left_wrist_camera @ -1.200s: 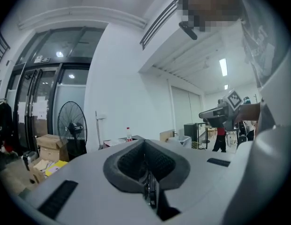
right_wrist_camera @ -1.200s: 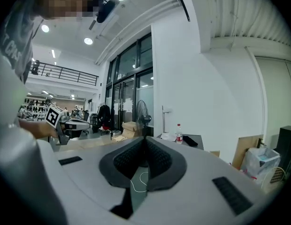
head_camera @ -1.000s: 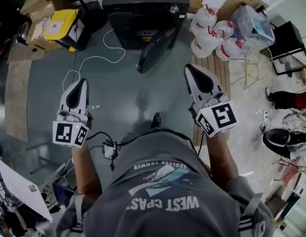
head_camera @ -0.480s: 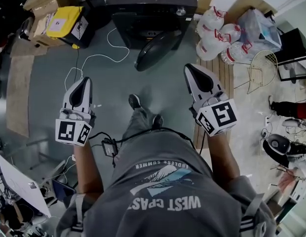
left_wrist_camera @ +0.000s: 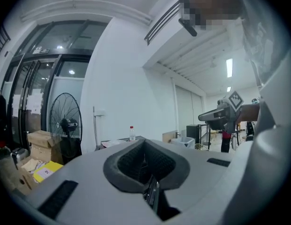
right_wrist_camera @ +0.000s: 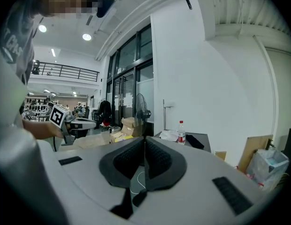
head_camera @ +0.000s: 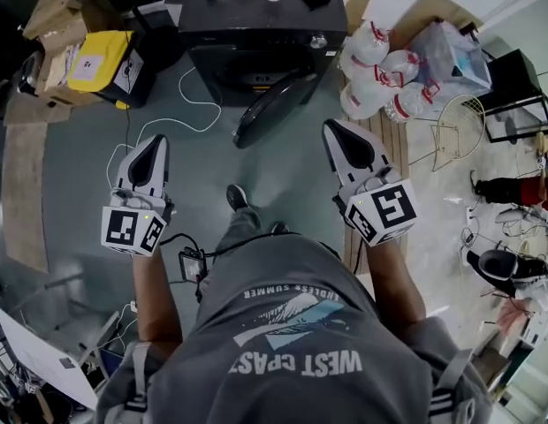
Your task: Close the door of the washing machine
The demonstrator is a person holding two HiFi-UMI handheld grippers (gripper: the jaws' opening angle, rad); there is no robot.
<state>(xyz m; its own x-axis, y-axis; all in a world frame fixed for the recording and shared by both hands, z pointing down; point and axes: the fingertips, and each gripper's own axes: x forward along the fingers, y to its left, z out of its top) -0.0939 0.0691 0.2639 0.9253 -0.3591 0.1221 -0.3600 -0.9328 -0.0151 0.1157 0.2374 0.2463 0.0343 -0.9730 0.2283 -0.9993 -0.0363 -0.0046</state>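
Far off, the washing machine [head_camera: 256,25] is standing on the grey floor [head_camera: 71,175], its door [head_camera: 272,106] hanging open, cardboard boxes [head_camera: 57,11] left, water jugs [head_camera: 376,56] right. The left gripper [head_camera: 155,141] and right gripper [head_camera: 332,128] are pressing their jaws together, empty.

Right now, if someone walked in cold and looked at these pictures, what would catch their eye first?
Probably the black washing machine at the top of the head view, its round door swung open toward the person. Below it, the left gripper and right gripper point toward the machine, both shut and empty. A cluster of big water jugs stands on the floor to the machine's right.
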